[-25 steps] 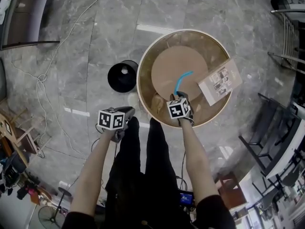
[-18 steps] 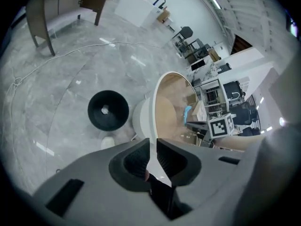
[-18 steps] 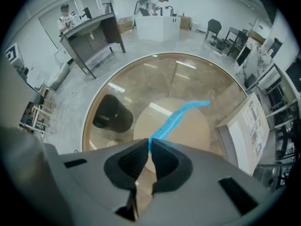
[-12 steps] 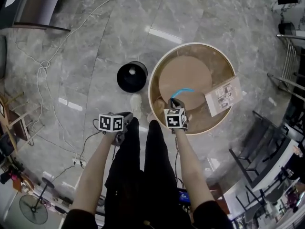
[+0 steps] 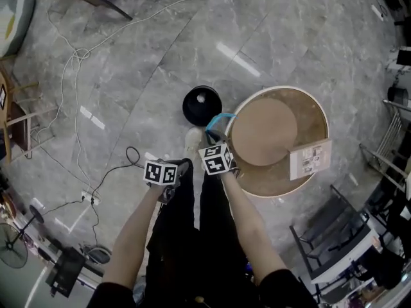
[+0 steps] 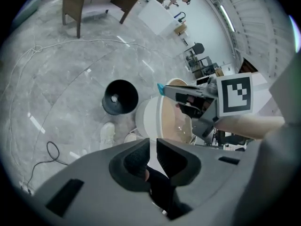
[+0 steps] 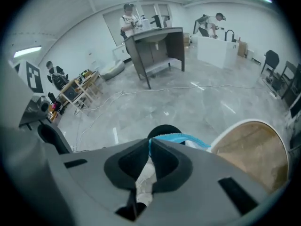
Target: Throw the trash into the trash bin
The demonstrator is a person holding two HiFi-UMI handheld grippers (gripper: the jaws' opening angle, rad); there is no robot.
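Only the head view takes in the whole layout. The black trash bin (image 5: 201, 105) stands on the grey marble floor (image 5: 128, 56), just left of the round wooden table (image 5: 263, 130). A printed card (image 5: 310, 160) lies at the table's right rim.

The left gripper view looks deeper into the bin, where a small white scrap (image 6: 113, 98) lies at the bottom. It also shows a white shoe (image 6: 107, 133) on the floor near the bin. The right gripper view alone shows the far side of the room, with a person (image 7: 128, 20) standing behind a dark desk (image 7: 155, 46).

The right gripper (image 7: 150, 142) has its jaws pressed together on one end of a blue strip (image 7: 182, 137). The strip curves out to the right from the tips. From overhead it arcs in the air at the bin's right edge, between bin and table, not inside the bin.

The left gripper (image 6: 153, 142) is just left of the right one. Its jaws are drawn almost together, and nothing is pinched between them.
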